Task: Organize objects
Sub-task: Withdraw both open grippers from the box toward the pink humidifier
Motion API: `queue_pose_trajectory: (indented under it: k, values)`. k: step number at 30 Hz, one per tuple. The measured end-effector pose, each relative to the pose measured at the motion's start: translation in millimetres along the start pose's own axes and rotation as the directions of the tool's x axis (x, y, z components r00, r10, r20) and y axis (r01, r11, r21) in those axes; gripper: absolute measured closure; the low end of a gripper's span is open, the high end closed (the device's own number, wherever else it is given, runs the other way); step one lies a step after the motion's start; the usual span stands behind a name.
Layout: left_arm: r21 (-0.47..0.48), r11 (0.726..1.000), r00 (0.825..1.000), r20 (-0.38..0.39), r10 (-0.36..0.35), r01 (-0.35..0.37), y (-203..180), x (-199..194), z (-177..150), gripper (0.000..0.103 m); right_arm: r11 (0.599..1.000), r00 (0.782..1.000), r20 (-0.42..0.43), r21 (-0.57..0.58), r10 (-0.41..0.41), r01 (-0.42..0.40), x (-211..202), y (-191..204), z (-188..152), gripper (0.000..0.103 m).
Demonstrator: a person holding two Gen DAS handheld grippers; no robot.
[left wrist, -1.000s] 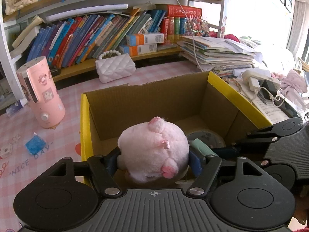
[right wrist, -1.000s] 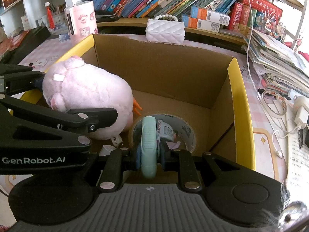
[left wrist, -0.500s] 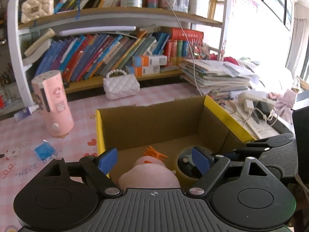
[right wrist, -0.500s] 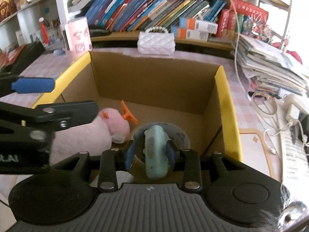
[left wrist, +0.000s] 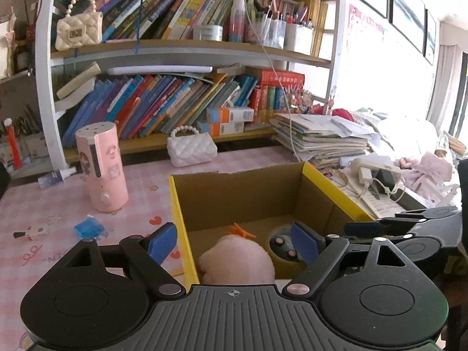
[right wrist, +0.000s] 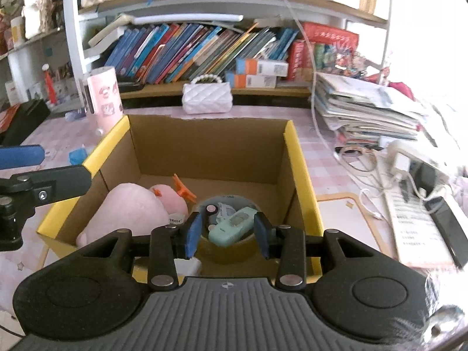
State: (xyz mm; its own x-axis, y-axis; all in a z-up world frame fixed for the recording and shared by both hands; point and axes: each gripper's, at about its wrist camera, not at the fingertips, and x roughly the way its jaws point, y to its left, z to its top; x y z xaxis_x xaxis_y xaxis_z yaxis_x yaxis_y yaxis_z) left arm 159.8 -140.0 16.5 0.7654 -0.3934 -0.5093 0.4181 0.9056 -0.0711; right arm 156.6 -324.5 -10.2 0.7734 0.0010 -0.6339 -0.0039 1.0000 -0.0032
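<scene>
Both grippers have let go since a second ago: the pink plush toy [right wrist: 128, 210] that the left gripper [left wrist: 234, 241] was squeezing now lies on the left side of the cardboard box [right wrist: 210, 146], and the mint green gadget [right wrist: 234, 226] the right gripper [right wrist: 228, 235] held sits on the tape roll [right wrist: 228, 251] beside it. Jaws on both are spread open and empty above the box. Pink cylinder [left wrist: 101, 169] and white purse [left wrist: 191, 149] stand on the tabletop [left wrist: 44, 204] behind.

Pink plush toy [right wrist: 128, 213] and mint device [right wrist: 232, 225] lie inside yellow-rimmed box [right wrist: 295, 158].
</scene>
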Motion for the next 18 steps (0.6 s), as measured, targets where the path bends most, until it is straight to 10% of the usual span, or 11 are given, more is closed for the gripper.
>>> queue_pose_trajectory:
  k: [18]
  values:
    - [0.014, 0.999, 0.998, -0.053, -0.037, 0.038, 24, -60, -52, 0.016, 0.988, 0.993, -0.028, 0.094, -0.117, 0.119, -60, 44, -54, 0.063]
